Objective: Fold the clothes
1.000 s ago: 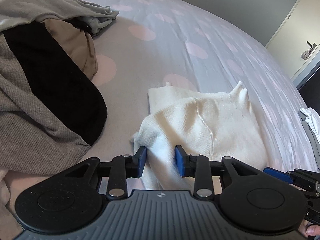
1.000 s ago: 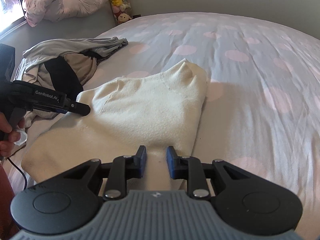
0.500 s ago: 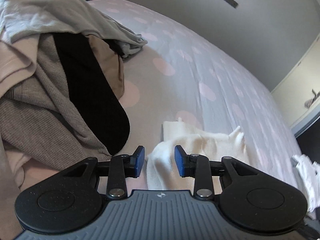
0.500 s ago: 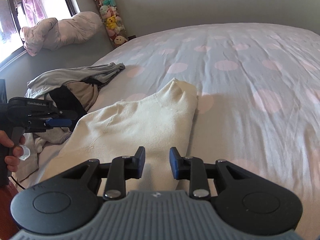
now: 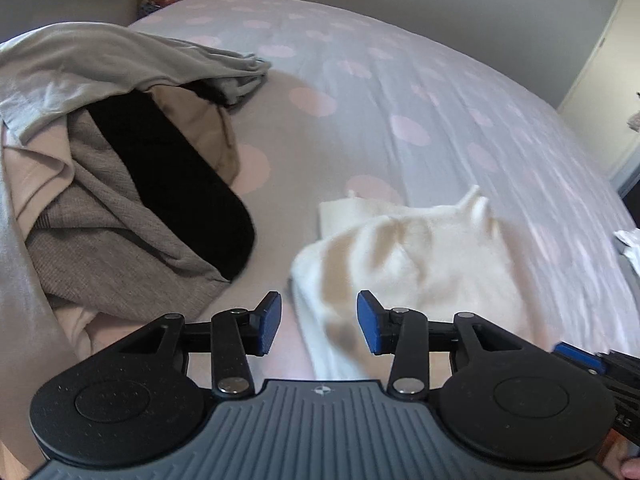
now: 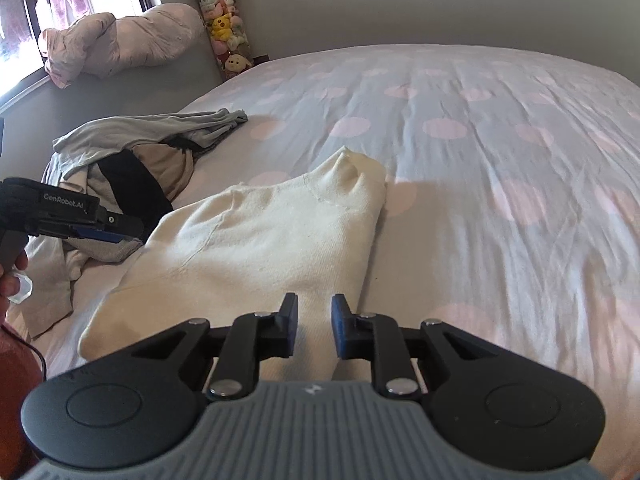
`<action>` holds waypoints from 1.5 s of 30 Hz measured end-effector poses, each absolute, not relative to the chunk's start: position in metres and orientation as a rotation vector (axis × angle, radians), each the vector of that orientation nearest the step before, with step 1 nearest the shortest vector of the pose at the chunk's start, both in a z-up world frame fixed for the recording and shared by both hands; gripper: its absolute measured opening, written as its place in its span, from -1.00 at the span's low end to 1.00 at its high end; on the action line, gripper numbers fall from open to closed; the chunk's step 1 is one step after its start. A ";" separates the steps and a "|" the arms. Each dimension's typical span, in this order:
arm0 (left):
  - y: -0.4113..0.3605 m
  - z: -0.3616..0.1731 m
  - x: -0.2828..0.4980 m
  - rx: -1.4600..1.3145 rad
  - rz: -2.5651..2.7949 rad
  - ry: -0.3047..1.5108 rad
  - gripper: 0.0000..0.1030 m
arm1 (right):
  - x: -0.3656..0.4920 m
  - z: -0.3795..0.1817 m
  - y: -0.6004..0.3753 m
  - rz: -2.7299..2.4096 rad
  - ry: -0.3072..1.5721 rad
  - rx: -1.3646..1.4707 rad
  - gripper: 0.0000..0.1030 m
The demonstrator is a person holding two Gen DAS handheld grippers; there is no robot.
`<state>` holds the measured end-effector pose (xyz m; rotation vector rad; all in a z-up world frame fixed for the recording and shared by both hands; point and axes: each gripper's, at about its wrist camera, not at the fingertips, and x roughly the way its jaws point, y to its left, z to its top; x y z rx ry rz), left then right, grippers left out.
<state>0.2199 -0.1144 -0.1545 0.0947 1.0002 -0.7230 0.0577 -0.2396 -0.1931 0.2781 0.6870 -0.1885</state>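
A cream sweater lies folded on the spotted bed cover, collar pointing away. My left gripper hovers over its near left edge. Its jaws are opening, and the cloth lies below them, not pinched. From the right wrist view the left gripper hangs beside the sweater's left shoulder. My right gripper is above the sweater's near hem. Its jaws are closing with a clear gap, and no cloth is pressed between the pads. A blue tip of the right gripper shows low on the right in the left wrist view.
A loose pile of grey, black and beige clothes sits left of the sweater. More folded white cloth lies at the bed's right edge. A pink duvet bundle and soft toys line the far wall.
My left gripper has lifted off the sweater's edge and its jaws stand wider. The right gripper rose slightly and its jaws narrowed a little. The sweater stays flat.
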 end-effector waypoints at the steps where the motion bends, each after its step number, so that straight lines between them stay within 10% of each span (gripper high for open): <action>1: -0.115 -0.150 0.213 0.113 -0.756 1.013 -0.25 | 0.052 -0.190 -0.236 -0.184 0.688 0.257 -0.55; 12: -0.142 -0.151 0.151 0.440 -0.840 1.066 -0.25 | 0.018 -0.204 -0.197 -0.091 0.872 0.065 -0.10; 20: -0.144 -0.185 0.172 0.453 -0.768 1.231 -0.32 | 0.038 -0.220 -0.184 -0.125 0.903 -0.004 -0.30; 25: -0.138 -0.195 0.177 0.429 -0.738 1.276 -0.32 | 0.031 -0.223 -0.195 -0.156 0.925 0.063 -0.95; 45: -0.127 -0.181 0.167 0.374 -0.699 1.186 -0.34 | 0.006 -0.216 -0.190 -0.103 0.883 0.014 -0.98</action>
